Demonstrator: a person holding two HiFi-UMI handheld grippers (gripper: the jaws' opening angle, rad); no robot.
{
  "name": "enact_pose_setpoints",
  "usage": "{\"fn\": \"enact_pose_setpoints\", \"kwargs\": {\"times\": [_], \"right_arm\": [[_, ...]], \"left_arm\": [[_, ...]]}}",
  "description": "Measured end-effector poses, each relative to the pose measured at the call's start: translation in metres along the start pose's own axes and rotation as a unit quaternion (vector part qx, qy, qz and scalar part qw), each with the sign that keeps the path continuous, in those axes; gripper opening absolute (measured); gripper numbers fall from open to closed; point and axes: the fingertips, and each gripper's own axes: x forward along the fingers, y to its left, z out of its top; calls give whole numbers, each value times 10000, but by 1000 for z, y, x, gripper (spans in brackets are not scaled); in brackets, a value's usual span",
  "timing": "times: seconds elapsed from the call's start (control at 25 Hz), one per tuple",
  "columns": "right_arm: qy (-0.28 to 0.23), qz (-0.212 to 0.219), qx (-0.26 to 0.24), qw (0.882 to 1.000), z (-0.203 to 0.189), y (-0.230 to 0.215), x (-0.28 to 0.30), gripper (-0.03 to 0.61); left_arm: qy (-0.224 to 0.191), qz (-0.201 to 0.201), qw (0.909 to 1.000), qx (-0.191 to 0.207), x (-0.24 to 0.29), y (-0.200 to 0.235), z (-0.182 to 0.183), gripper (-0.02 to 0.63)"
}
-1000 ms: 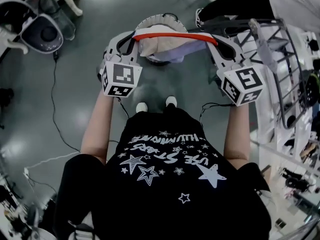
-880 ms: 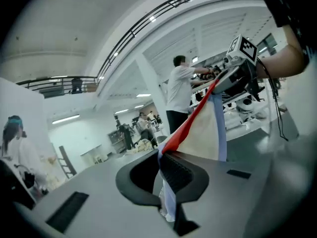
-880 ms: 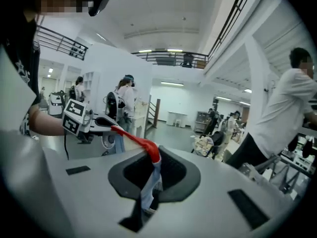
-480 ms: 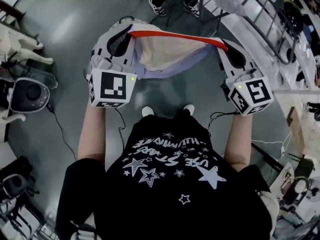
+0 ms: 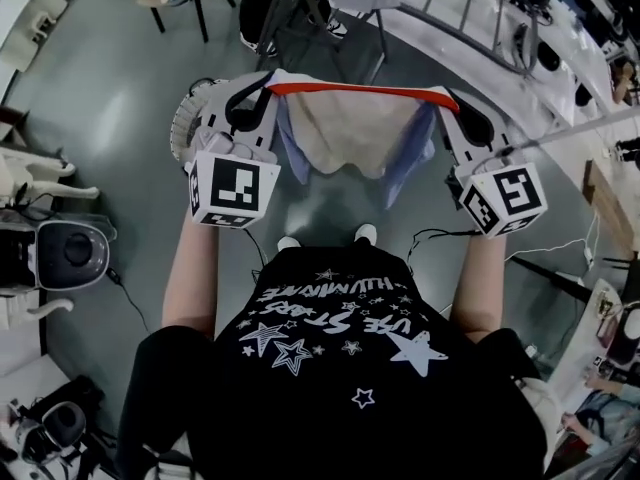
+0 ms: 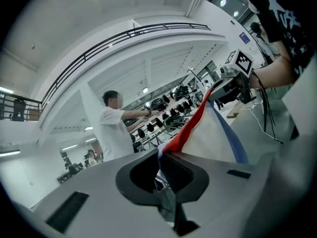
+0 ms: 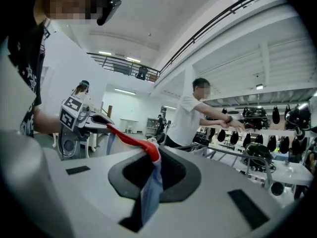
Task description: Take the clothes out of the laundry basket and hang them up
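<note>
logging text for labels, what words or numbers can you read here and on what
"USE STARS" and "ILLUMINATE", seen upside down: black T-shirt; the second word is less sure.
Marker cubes: square patterns only, no letters.
Small blue wall sign: too small to read.

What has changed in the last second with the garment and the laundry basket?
The person turned toward the drying rack, carrying the garment off the laundry basket, which now lies behind the left gripper. The cloth hangs lower. Unchanged: the left gripper and right gripper are both shut on its red band.
</note>
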Motion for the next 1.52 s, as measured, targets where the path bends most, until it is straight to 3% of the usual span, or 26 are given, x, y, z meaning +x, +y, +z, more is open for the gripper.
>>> {"fn": "enact_pose_setpoints", "kwargs": {"times": [0.2,0.52,0.8,1.16,1.52], "right_arm": [[59,-220,-36,9997,-19,-62,-47,28],[69,-107,-300,9995,-44,-142,-116,28],[-124,-420,-150,9989,-54,-200,-139,28],[-343,-1084,-302,9931,-40,-276,-129,28],[-345,-1686,-569,9834,-6,-369,-68,32]], "left_arm": [[-11,-181,9997,155,45,-51,38,31],[-166,-158,9986,481,124,-110,102,31],[-310,-210,9984,426,180,-139,141,30],[-844,-346,9934,701,257,-130,187,28],[-1508,-536,9837,818,357,-74,228,28]]}}
